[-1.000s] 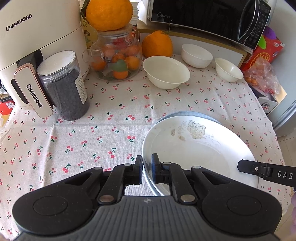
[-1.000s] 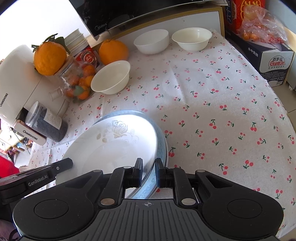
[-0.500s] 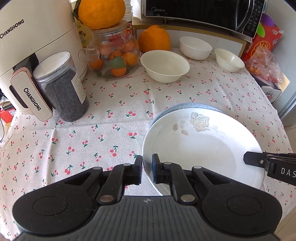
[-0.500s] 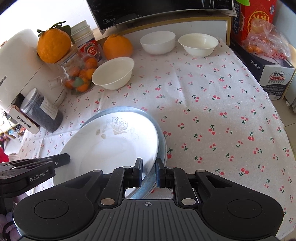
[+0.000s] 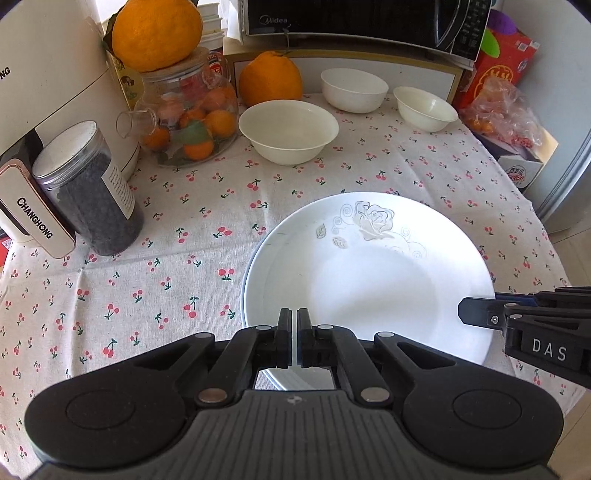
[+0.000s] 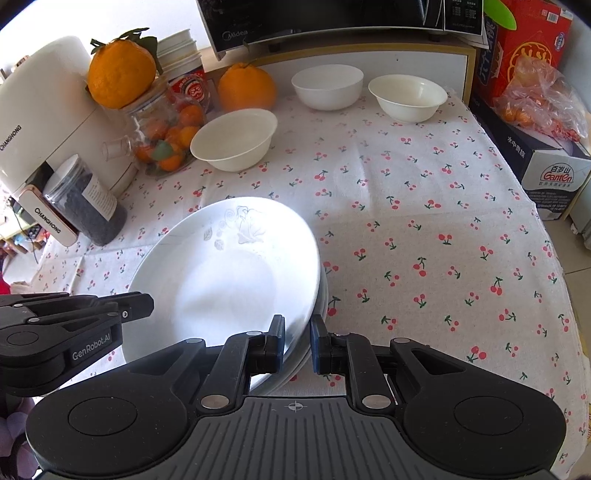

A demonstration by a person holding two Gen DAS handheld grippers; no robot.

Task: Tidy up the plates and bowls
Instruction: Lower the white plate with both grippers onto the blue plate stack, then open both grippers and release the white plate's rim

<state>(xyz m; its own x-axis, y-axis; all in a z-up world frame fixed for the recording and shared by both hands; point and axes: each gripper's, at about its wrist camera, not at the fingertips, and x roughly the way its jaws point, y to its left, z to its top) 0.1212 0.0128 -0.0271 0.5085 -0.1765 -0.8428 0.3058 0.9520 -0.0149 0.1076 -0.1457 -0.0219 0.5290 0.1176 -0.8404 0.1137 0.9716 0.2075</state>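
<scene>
On a cherry-print tablecloth [image 6: 424,221], a white plate [image 5: 369,280] with a rose motif sits on top of what seems to be a second plate [image 6: 320,295], its rim just showing beneath. Left gripper [image 5: 294,325] is closed at the near rim, nothing visible between its fingers. Right gripper [image 6: 297,334] clamps the plates' right edge. Three white bowls [image 5: 288,131] stand well behind, near a microwave [image 5: 369,22].

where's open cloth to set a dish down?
Biggest bare patch: right half of the tablecloth, between the plates, the small bowl and the table's right edge. A narrower strip lies between the plates and the dark jar. Back left is crowded: fruit jar, big bowl.
</scene>
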